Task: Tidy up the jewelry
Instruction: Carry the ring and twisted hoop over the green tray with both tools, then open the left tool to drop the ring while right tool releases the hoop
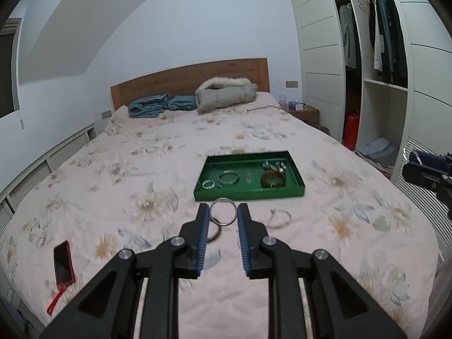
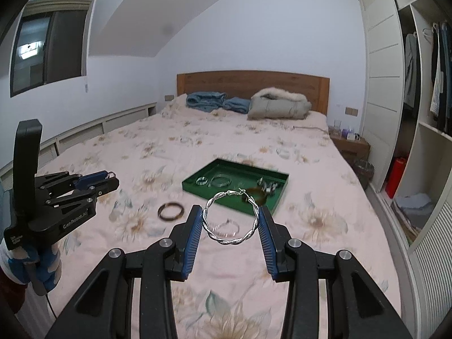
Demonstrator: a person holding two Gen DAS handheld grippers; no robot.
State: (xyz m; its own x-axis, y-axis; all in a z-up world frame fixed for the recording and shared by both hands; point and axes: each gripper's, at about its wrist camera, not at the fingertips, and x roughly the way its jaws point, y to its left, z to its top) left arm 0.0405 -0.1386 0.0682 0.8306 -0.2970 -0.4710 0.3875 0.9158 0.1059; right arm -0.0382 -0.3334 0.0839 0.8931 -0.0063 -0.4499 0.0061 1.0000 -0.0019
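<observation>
A green tray (image 1: 299, 189) lies on the bed with several rings and bangles in it; it also shows in the right wrist view (image 2: 278, 197). My left gripper (image 1: 223, 213) is shut on a plain silver ring (image 1: 223, 212), held above the bed just in front of the tray. My right gripper (image 2: 230, 217) is shut on a twisted silver hoop (image 2: 230, 217), held above the bed near the tray's front corner. A dark brown bangle (image 2: 171, 211) and a thin silver bracelet (image 2: 226, 227) lie on the bed below; the bracelet also shows in the left wrist view (image 1: 279, 218).
A red phone (image 1: 64, 265) lies on the bed at the left. Folded blue cloth (image 1: 161, 104) and a grey jacket (image 1: 226, 93) lie by the wooden headboard. An open wardrobe (image 1: 375, 84) stands to the right. The left gripper's body (image 2: 56, 195) shows at the left of the right wrist view.
</observation>
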